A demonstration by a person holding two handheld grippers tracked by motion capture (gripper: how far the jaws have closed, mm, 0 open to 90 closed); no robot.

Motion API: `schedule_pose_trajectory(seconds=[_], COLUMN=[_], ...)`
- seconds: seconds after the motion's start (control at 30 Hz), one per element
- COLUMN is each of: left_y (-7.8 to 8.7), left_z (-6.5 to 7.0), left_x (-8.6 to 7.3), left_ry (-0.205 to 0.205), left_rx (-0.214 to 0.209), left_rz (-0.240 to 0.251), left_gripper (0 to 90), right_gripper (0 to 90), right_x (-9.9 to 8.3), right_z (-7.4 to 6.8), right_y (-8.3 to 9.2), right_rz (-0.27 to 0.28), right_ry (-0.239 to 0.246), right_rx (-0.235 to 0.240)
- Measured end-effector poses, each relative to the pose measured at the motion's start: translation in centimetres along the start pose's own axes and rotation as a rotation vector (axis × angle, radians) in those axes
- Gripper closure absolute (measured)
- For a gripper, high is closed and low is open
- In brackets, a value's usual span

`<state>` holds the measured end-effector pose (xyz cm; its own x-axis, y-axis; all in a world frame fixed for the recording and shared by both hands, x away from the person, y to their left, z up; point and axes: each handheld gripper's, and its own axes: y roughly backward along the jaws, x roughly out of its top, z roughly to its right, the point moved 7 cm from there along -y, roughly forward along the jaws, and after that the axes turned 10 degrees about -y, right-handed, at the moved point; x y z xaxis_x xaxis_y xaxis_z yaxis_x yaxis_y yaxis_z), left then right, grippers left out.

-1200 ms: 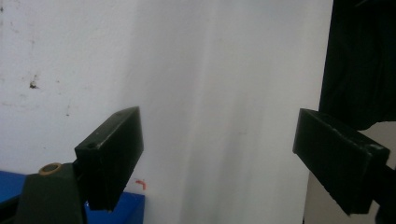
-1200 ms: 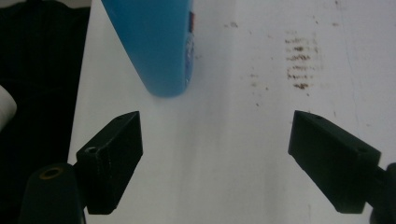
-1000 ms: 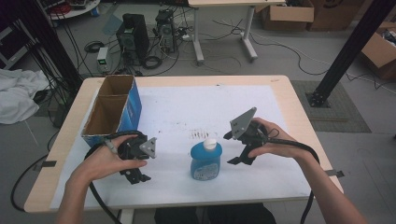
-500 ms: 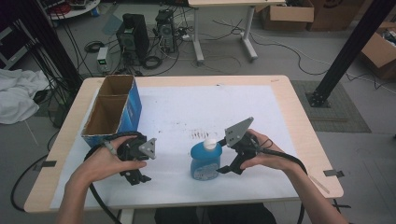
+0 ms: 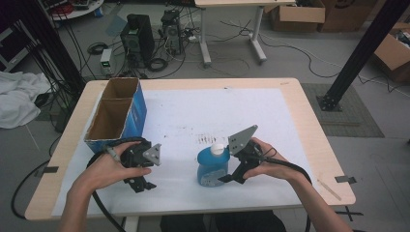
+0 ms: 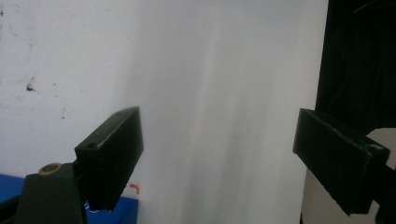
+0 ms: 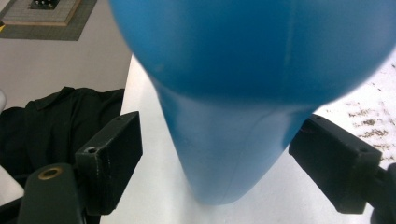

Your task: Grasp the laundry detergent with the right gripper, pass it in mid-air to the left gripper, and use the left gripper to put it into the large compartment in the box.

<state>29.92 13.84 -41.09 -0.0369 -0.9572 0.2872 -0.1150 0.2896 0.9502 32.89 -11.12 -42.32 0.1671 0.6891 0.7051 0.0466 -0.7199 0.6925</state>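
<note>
The right gripper [image 5: 231, 177] sits low beside the blue bottle [image 5: 212, 166], which stands between its jaws; they have just been closing, pads not yet pressing. The left gripper [image 5: 140, 182] rests near the table's front edge, jaws apart over bare white mat [image 5: 193, 116]. Beyond, a cardboard box [image 5: 116, 113] borders the open middle.

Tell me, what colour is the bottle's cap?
White. The cap tops the blue bottle, clearest in the high view.
</note>
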Motion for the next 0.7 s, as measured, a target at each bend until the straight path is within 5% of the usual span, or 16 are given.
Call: schedule_pose_trajectory(seconds=[0.7], left_y=[0.04], left_z=[0.23], left_x=[-0.39], left_ry=[0.012], left_rx=[0.008], left_rz=[0.001], left_gripper=[16.8], right_gripper=[22.7], right_x=[0.17], right_z=[-0.22], right_y=[-0.95], right_rz=[0.016], right_ry=[0.006], right_rx=[0.006])
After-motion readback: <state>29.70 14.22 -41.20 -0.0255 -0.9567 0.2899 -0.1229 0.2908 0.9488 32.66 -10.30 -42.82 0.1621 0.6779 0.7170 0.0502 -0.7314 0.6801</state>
